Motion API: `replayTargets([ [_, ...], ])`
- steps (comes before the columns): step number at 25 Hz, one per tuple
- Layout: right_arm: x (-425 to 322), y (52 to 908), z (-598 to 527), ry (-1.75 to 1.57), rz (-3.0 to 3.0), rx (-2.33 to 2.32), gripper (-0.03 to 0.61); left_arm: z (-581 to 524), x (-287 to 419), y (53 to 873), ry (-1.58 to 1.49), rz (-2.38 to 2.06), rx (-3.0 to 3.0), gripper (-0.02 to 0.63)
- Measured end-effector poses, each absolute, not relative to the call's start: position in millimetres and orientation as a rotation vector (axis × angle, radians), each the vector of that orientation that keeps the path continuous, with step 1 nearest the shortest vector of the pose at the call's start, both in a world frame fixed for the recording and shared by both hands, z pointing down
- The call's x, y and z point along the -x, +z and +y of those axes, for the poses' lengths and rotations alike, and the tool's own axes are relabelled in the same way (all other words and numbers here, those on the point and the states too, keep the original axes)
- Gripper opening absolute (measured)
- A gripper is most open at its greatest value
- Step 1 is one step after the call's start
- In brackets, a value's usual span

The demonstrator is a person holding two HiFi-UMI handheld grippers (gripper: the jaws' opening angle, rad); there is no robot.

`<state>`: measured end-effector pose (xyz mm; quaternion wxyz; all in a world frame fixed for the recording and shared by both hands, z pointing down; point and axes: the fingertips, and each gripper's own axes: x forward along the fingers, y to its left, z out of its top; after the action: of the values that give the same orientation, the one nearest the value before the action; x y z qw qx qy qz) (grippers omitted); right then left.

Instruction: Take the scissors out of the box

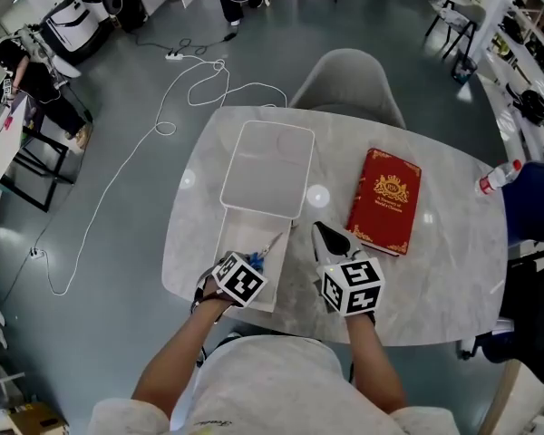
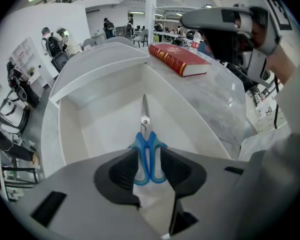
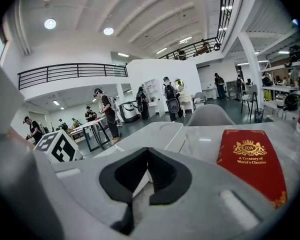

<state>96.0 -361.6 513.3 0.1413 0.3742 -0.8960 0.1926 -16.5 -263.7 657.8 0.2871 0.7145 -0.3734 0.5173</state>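
Note:
Scissors (image 1: 272, 245) with blue handles lie in the open white box (image 1: 228, 243) at the table's front left, blades pointing away from me. My left gripper (image 1: 249, 268) points steeply down into the box. In the left gripper view its jaws stand open, one on either side of the blue handles of the scissors (image 2: 144, 129), at the left gripper (image 2: 149, 155); the pads do not press on them. My right gripper (image 1: 331, 240) hovers over the table just right of the box, shut and empty. The tips of the right gripper (image 3: 148, 153) meet.
The box's lid (image 1: 267, 166) lies flat behind the box. A red book (image 1: 385, 202) rests at the right of the marble table (image 1: 435, 270), a bottle (image 1: 497, 179) lies at the far right edge, and a grey chair (image 1: 349, 80) stands behind.

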Motion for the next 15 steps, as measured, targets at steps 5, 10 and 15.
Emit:
replayTargets([
  [5, -95, 518, -369, 0.567, -2.602, -1.045, 0.006, -266, 16, 663, 1.396, -0.989, -1.874, 0.12],
  [10, -95, 523, -374, 0.581, -2.603, -1.021, 0.006, -267, 17, 664, 1.385, -0.967, -1.85, 0.12],
  [15, -91, 522, -374, 0.586, -2.608, -0.999, 0.006, -268, 18, 663, 1.405, -0.959, -1.828, 0.126],
])
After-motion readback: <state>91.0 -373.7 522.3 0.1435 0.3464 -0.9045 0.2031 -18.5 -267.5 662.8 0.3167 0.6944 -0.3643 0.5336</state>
